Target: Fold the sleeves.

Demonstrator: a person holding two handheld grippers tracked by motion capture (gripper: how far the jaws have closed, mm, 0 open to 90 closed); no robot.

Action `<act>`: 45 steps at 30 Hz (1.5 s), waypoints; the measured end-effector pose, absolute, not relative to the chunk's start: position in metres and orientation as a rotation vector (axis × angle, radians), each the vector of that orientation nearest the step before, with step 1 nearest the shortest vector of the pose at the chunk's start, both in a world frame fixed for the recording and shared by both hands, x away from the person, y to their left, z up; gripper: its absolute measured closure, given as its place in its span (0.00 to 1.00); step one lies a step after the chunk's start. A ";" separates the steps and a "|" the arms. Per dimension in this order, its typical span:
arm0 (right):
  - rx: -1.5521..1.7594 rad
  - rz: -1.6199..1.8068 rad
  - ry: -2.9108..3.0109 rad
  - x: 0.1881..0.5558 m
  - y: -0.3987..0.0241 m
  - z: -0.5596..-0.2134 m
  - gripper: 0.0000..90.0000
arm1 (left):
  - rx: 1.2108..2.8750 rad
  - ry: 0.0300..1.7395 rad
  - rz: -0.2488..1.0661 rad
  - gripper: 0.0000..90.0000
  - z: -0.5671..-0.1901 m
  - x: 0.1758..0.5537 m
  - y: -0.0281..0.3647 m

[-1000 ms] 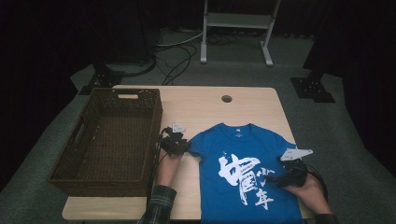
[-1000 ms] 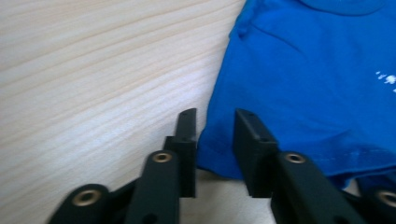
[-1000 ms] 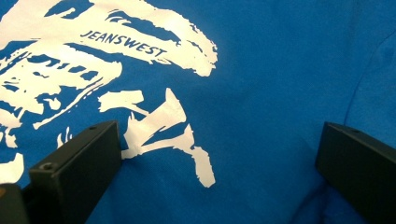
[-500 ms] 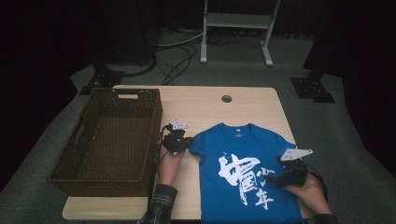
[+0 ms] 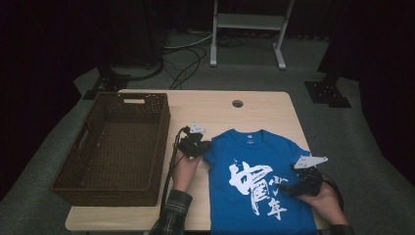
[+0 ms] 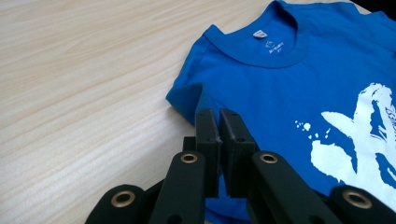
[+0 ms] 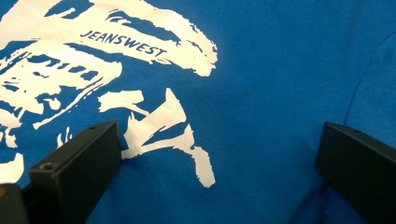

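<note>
Left gripper (image 5: 201,145) sits at the left sleeve of the blue T-shirt (image 5: 259,181), jaws clamped together on the sleeve edge; in the left gripper view the left gripper (image 6: 218,122) has its jaws nearly touching, with a fold of blue fabric pinched up between them and lifted slightly off the desk (image 6: 79,79). They have just been closing, with the sleeve fabric between them. Right gripper (image 5: 297,185) is at the shirt's right side near the white print, held low over the cloth; in the right gripper view its jaws stand wide apart over the shirt (image 7: 261,70), nothing between the pads, fabric flat below. The T-shirt lies face up on the right half of the desk (image 5: 230,115), collar toward the far edge, hem at the near edge, white graphic with the "JEANSWEST" line across the chest. Brown wicker basket (image 5: 115,142) stands on the left half of the desk, just beside the left hand (image 5: 185,169), apart from the shirt.
</note>
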State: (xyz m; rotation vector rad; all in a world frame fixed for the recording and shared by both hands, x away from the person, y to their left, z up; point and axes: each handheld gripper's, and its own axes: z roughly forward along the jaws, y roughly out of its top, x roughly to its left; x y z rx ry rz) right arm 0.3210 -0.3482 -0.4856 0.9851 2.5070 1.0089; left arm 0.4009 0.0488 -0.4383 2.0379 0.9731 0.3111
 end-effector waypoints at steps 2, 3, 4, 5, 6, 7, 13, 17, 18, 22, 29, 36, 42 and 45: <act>0.983 1.007 2.508 0.321 -0.348 -0.486 0.00 | 2.034 0.965 0.312 0.96 -0.437 0.403 0.046; 0.985 1.009 2.507 0.321 -0.348 -0.486 0.00 | 2.036 0.962 0.308 0.96 -0.437 0.403 0.044; 0.985 1.009 2.507 0.321 -0.348 -0.486 0.00 | 2.039 0.957 0.305 0.96 -0.436 0.404 0.041; 0.987 1.010 2.506 0.321 -0.348 -0.486 0.00 | 2.040 0.949 0.303 0.96 -0.436 0.405 0.038; 0.987 1.010 2.506 0.321 -0.348 -0.486 0.00 | 2.042 0.943 0.301 0.96 -0.436 0.405 0.036; 0.987 1.010 2.506 0.321 -0.348 -0.486 0.00 | 2.045 0.936 0.298 0.96 -0.436 0.405 0.033; 0.987 1.010 2.506 0.321 -0.348 -0.486 0.00 | 2.060 0.914 0.275 0.96 -0.440 0.410 0.018; 0.986 1.009 2.506 0.321 -0.348 -0.486 0.00 | 2.079 0.902 0.264 0.96 -0.445 0.414 0.011; 0.985 1.009 2.507 0.321 -0.348 -0.486 0.00 | 2.078 0.901 0.264 0.96 -0.446 0.415 0.009; 0.985 1.009 2.507 0.321 -0.348 -0.486 0.00 | 2.086 0.899 0.251 0.96 -0.451 0.420 0.003; 0.985 1.009 2.507 0.321 -0.348 -0.486 0.00 | 2.102 0.884 0.229 0.96 -0.458 0.428 -0.006; 0.985 1.009 2.507 0.321 -0.348 -0.486 0.00 | 2.121 0.847 0.238 0.87 -0.459 0.431 -0.014; 0.985 1.009 2.507 0.321 -0.348 -0.486 0.00 | 2.072 0.835 0.254 0.60 -0.453 0.428 -0.006; 0.985 1.009 2.507 0.321 -0.348 -0.486 0.00 | 2.056 0.828 0.255 0.44 -0.451 0.425 -0.002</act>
